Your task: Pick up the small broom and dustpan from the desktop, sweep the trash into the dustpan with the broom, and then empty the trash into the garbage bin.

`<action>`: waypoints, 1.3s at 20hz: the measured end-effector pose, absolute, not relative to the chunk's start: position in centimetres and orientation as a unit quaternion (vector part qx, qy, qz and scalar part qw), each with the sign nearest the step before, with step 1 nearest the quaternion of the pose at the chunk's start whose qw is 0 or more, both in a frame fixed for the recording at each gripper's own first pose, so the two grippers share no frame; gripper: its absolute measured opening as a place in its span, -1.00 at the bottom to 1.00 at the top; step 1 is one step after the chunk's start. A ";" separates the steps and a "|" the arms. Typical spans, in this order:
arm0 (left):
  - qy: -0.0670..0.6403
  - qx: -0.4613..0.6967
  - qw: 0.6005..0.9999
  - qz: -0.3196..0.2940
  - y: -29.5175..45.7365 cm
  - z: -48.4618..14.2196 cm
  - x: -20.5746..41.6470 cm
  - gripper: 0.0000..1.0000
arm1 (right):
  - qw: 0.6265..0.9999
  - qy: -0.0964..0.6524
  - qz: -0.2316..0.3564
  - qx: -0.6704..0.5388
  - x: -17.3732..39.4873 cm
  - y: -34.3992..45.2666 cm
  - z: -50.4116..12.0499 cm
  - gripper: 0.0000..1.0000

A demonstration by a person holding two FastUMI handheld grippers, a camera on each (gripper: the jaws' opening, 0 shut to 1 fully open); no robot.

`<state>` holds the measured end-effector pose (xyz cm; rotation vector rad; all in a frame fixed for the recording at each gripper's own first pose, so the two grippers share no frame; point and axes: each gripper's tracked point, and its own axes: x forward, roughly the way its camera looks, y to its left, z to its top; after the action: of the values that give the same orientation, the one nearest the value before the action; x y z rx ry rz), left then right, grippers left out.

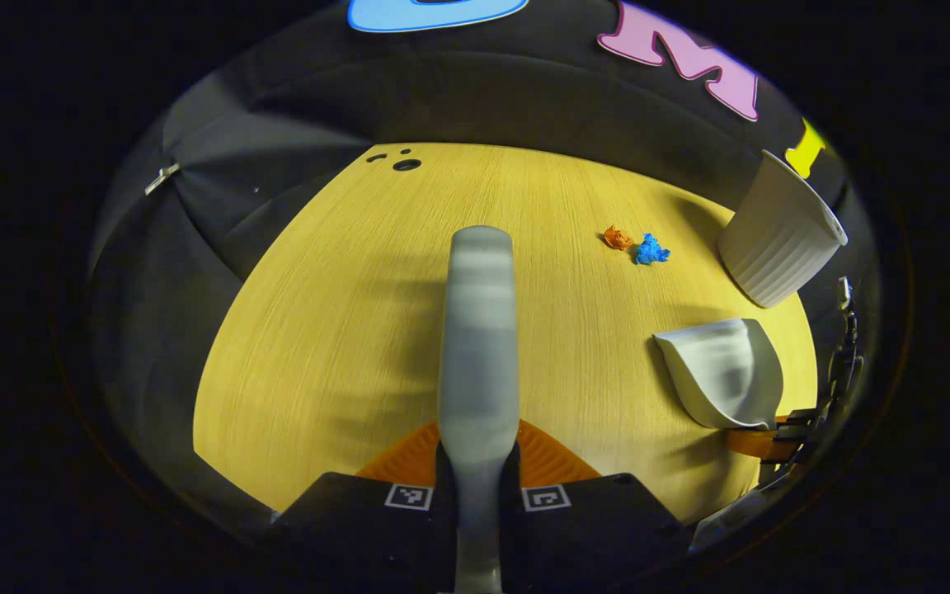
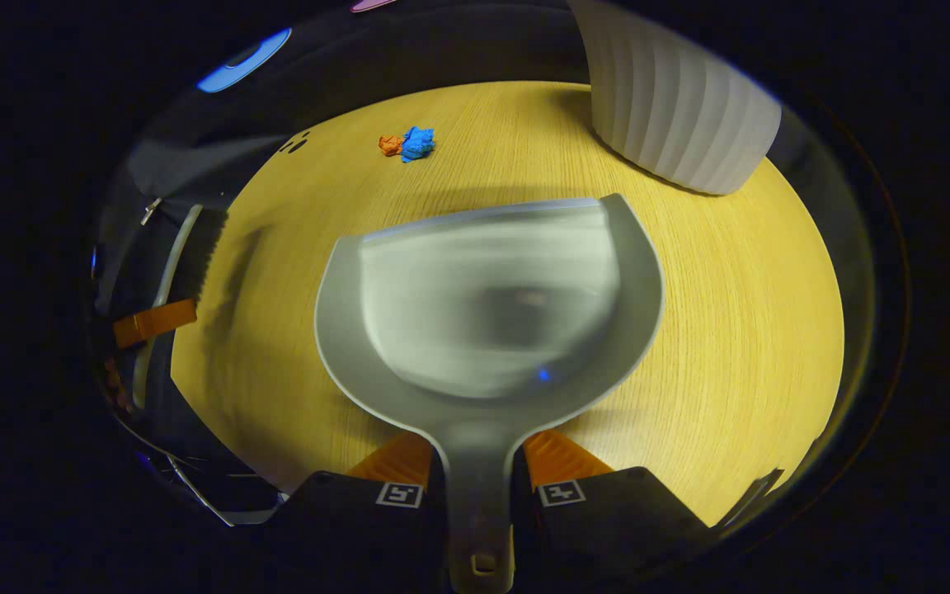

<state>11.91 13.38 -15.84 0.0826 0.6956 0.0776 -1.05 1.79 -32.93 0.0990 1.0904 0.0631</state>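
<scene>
The left gripper pinches the broom; the right gripper pinches the dustpan. Pickup looks done; next, both must reach the trash at upper left.

Left tool: dark blocky body showing at the bottom of the left gripper view, carrying two square black-and-white coded markers side by side.
Left tool fingers: ribbed, fanning outward just beyond the markers.
Right tool: wearing the same dark housing and two square markers.
Right tool fingers: ribbed, flaring just beyond its markers.
</scene>
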 end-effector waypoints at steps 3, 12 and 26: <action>0.342 0.061 0.937 0.023 12.6 -15.1 14.4 -0.51 | 0.858 0.512 0.038 0.023 -1.2 0.8 -32.4 -0.33; 0.342 0.217 0.914 -0.032 9.9 -13.9 26.6 -0.50 | 0.863 0.494 0.085 -0.053 0.1 -3.4 -30.4 -0.43; 0.326 0.423 0.814 -0.230 -0.3 -15.8 35.0 -0.49 | 0.843 0.512 0.146 -0.073 -1.0 -3.6 -31.7 -0.34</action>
<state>35.03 -0.31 -15.77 0.9024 0.6949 -0.4908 -1.01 -3.58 -31.70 -0.1541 1.0816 0.3088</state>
